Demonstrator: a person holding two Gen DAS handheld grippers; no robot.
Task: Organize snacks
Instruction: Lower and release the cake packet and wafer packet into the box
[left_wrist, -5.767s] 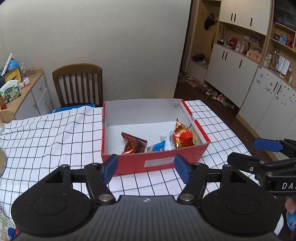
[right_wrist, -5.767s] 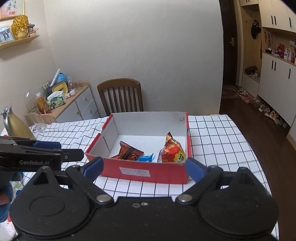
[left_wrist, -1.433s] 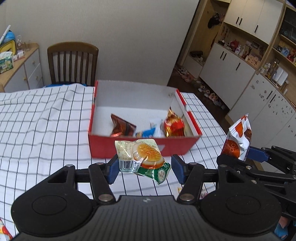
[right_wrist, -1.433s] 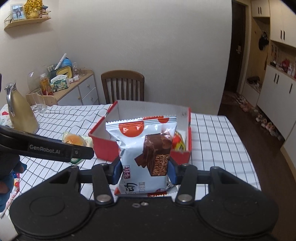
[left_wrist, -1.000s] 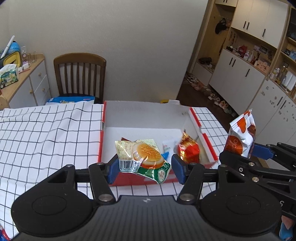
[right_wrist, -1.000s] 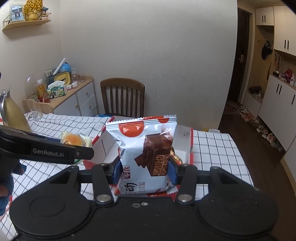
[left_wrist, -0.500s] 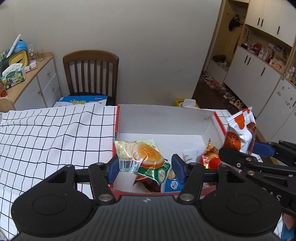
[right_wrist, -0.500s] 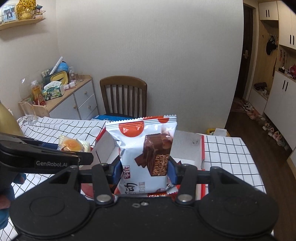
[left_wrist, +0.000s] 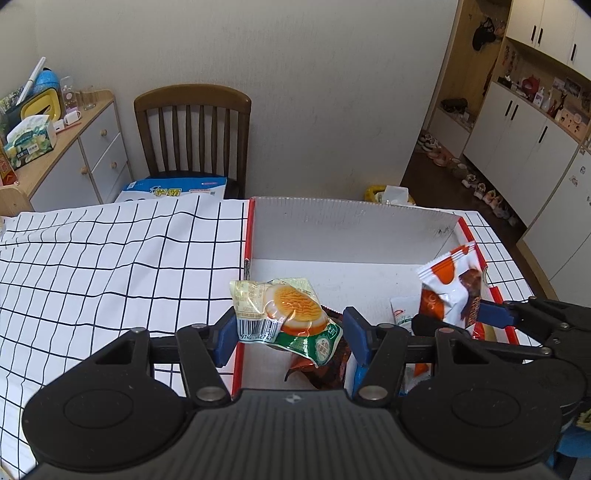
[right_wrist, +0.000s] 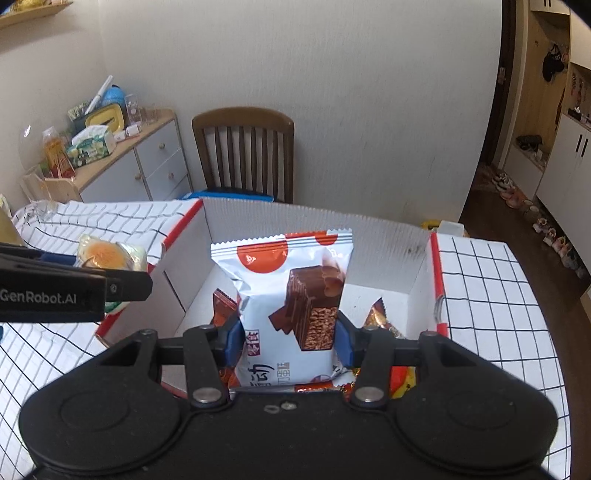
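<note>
Left wrist view: left hand-held gripper (left_wrist: 290, 334) points forward at 12 o'clock, tilted down over the near left part of the red box (left_wrist: 347, 225), its blue pads clenched on the cake packet (left_wrist: 286, 314).
Cake packet: clear and green wrapper showing a round golden cake, held level in the air above the box's near left corner.
Right wrist view: right hand-held gripper (right_wrist: 290, 341) also aims at 12 o'clock over the box's near edge, pads pressed on both sides of the chocolate wafer pack (right_wrist: 286, 306).
Chocolate wafer pack: white with orange circles, held upright above the box interior; in the left view it appears at 3 o'clock, above the box's right side.
Gripper relation: the left one sits at 9 o'clock in the right view, side by side with the right one, apart.
Red box: open, white inside, resting on the desk (left_wrist: 92, 266); loose snack packets (right_wrist: 380, 319) lie on its floor beneath both tools.
Desk: covered by a white cloth with a black grid.
Room at 12 o'clock: wooden chair (left_wrist: 192, 136) against a pale wall, a blue and white bag (left_wrist: 173, 188) on its seat.
Room at 10 o'clock: sideboard (left_wrist: 66, 147) with drawers, carrying a tissue box and small items.
Room at 2 o'clock: white cabinets (left_wrist: 517, 129) and shoes on a dark wooden floor.
</note>
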